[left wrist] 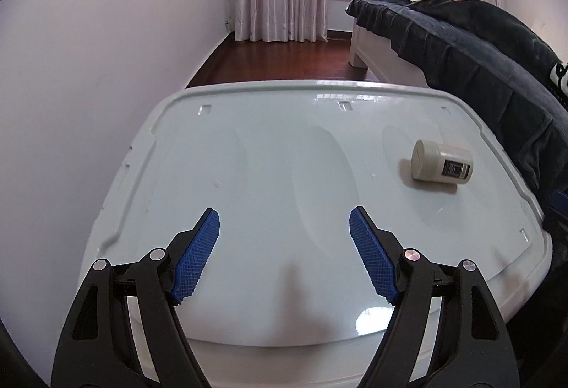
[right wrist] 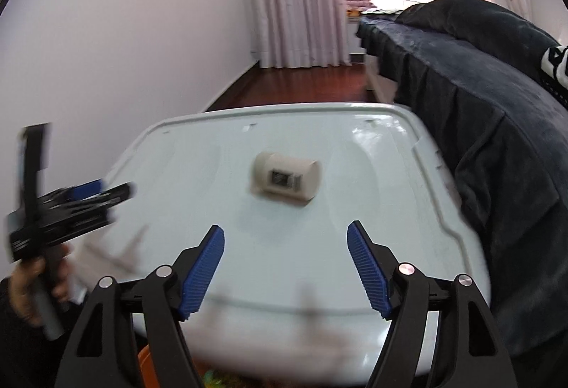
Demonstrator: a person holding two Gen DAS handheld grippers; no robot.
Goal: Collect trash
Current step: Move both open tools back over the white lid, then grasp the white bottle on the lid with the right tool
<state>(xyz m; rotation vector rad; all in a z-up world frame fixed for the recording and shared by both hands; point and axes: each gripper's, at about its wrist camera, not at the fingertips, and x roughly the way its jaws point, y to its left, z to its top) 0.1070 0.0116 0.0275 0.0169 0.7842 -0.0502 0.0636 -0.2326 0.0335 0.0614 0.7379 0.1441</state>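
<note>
1. A small cream-coloured container (right wrist: pixel 285 179) is lying on its side on the pale lid-like counter (right wrist: pixel 355 263), a dark label facing up; it is resting toward the side nearest the dark bedspread (right wrist: pixel 497 139), and it looks like the piece of trash to be picked up.
2. The right gripper (right wrist: pixel 285 267) is pointing down at the container from just short of it, its jaws standing spread with nothing between them.
3. The left gripper (left wrist: pixel 284 254) is hovering over bare counter, well apart from the container (left wrist: pixel 442 165), its jaws also spread and empty. In the right wrist view it is showing as a blurred dark shape at the left edge, with a hand (right wrist: pixel 32 285) gripping its handle.
4. Rolling is probably the main risk: the container is round and sitting on a glossy surface, so a nudge from one blue pad (right wrist: pixel 204 272) before the other makes contact could be sending it off toward the bedspread or over the rim.
5. Closing across the curved body off-centre could be squeezing it out of the jaws.
6. The right wrist view is blurring, so a hurried approach may be misjudging the line.
7. An orange bin edge (right wrist: pixel 149 366) is peeking below the counter; a weak grip could be dropping the container short of it.
</note>
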